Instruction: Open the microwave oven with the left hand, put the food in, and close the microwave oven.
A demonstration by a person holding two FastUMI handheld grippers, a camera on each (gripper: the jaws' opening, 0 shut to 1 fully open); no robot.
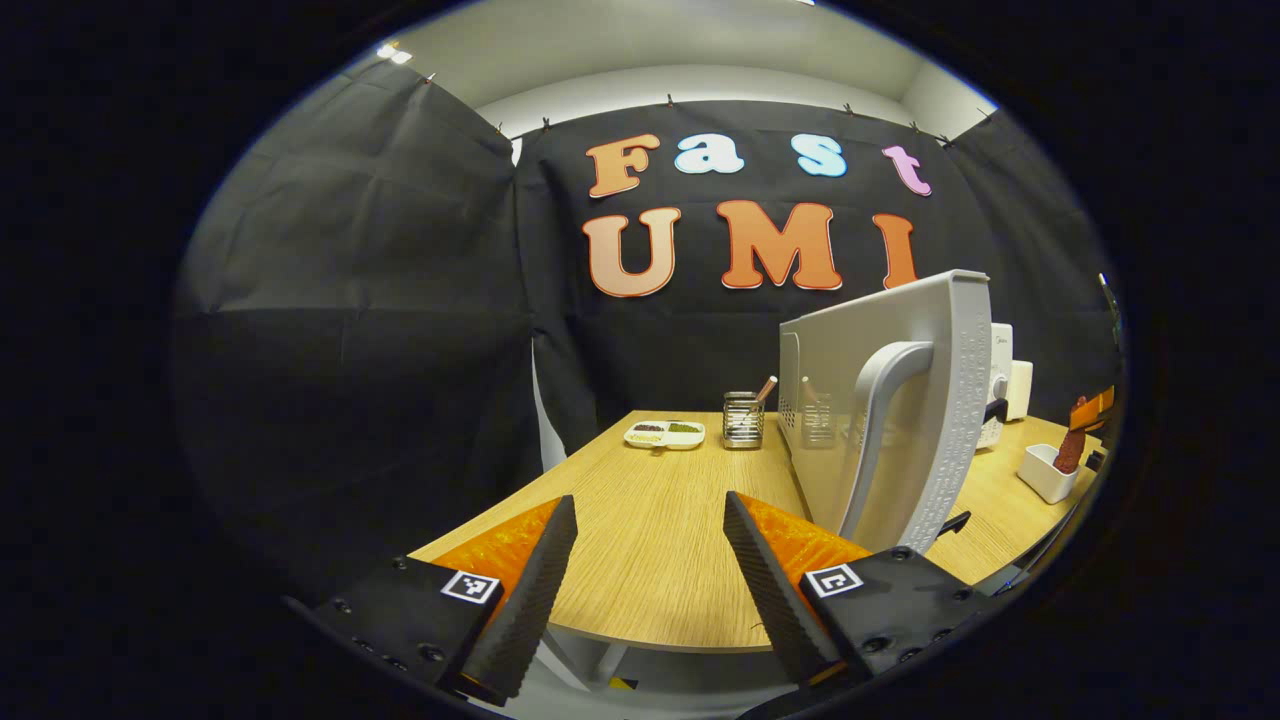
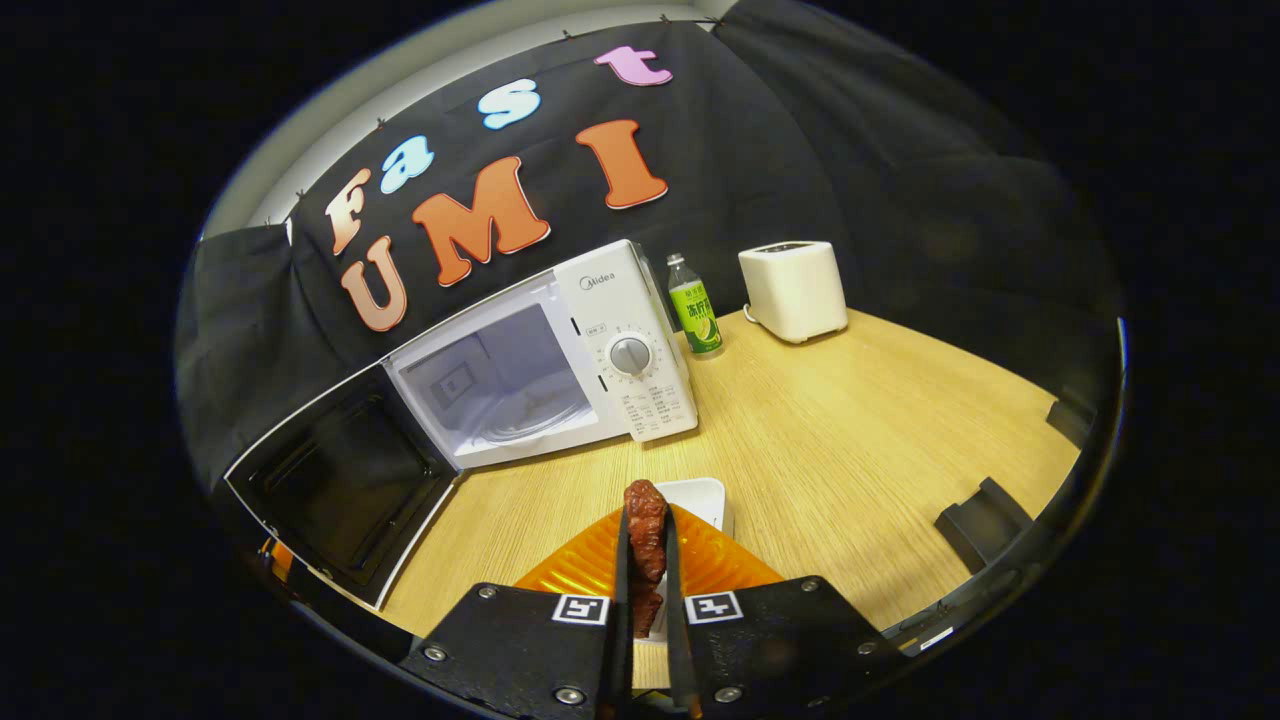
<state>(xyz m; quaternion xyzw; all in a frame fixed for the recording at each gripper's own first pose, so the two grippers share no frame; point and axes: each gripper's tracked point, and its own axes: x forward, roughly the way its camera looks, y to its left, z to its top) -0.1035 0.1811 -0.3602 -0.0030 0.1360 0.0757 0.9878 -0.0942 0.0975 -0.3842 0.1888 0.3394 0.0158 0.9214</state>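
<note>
food [image 2: 645, 520] lower centre, pinched in the closed right tool [image 2: 647, 600] above a white dish [image 2: 700, 497] | microwave [image 2: 560, 365] centre-left, door [image 2: 345, 485] swung wide: opening done | left tool [image 1: 650, 560] spread, empty, over the surface [image 1: 640, 500] | left: loading, closing

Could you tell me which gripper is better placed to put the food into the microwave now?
The right gripper: its fingers already clamp the food, and the microwave stands open ahead of it. The left gripper is open and holds nothing, beside the door.
</note>
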